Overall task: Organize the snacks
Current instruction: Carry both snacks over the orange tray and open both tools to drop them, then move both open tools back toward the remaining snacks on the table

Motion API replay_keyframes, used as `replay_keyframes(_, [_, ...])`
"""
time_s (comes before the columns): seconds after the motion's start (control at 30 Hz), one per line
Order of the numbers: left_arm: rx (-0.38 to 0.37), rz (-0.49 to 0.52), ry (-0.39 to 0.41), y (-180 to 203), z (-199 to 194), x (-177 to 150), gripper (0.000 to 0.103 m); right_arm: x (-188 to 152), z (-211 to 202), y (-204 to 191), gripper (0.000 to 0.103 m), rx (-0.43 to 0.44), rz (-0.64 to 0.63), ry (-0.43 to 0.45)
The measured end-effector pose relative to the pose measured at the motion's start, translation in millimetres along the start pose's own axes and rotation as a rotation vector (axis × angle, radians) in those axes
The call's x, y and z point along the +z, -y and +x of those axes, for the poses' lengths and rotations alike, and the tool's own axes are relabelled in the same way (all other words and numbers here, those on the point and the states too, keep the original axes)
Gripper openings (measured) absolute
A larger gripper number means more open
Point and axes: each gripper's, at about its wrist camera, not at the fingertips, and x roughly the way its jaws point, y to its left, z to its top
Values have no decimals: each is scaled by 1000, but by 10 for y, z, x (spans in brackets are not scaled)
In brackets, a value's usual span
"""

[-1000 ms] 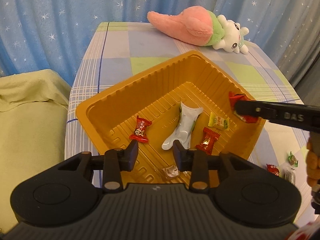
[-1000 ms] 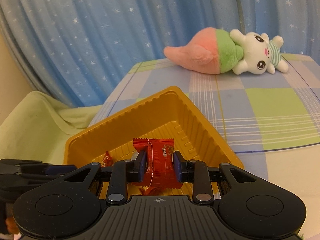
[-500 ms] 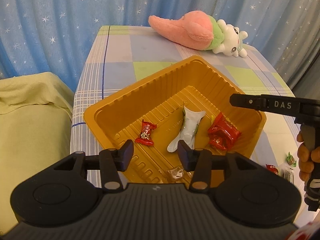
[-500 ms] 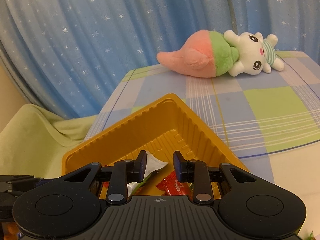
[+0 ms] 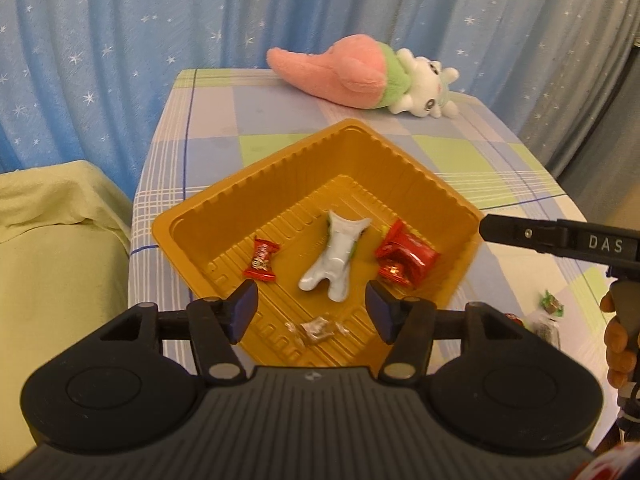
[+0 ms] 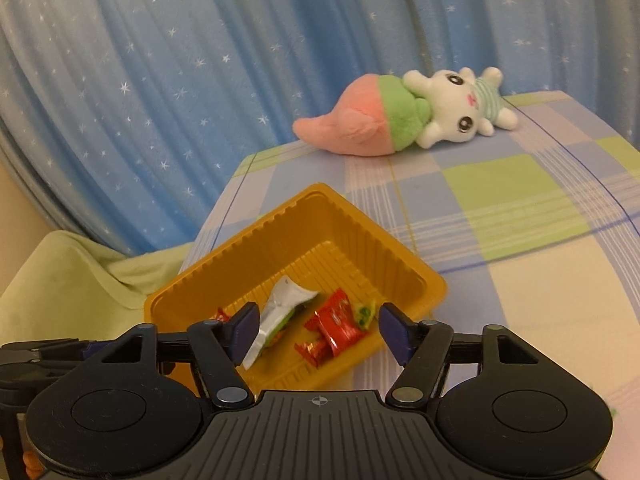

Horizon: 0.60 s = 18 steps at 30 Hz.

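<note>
An orange ribbed tray (image 5: 460, 208) sits on the checked tablecloth and holds a red candy (image 5: 262, 260), a white pouch (image 5: 336, 256), a red packet (image 5: 408, 256) and a clear-wrapped sweet (image 5: 316, 328). My left gripper (image 5: 312, 306) hangs over the tray's near corner, its jaws opening with nothing between them. My right gripper (image 6: 319, 330) hovers above the tray (image 6: 432, 284), over the red packet (image 6: 336, 324) and white pouch (image 6: 280, 312); its jaws are opening wide and hold nothing. One of its fingers (image 5: 520, 234) reaches in past the tray's right rim.
A pink and green plush toy (image 5: 360, 76) lies at the table's far edge before a blue starry curtain. Loose sweets, one green (image 5: 552, 304), lie on the cloth right of the tray. A pale green covered seat (image 5: 48, 240) stands left of the table.
The right gripper let go of the red packet, which now lies in the tray, then pulled back and spread wide. The left gripper rose a little and widened.
</note>
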Motion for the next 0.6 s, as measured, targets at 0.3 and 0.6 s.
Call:
replay_keyframes(0.3, [-30,31,34,225,-287,-156,65,-233,-450,101,75,-14,27,6])
replay_keyframes(0.6, [3,9,61,465,-567,-388,70,-423,-846,257,80,3,13,4])
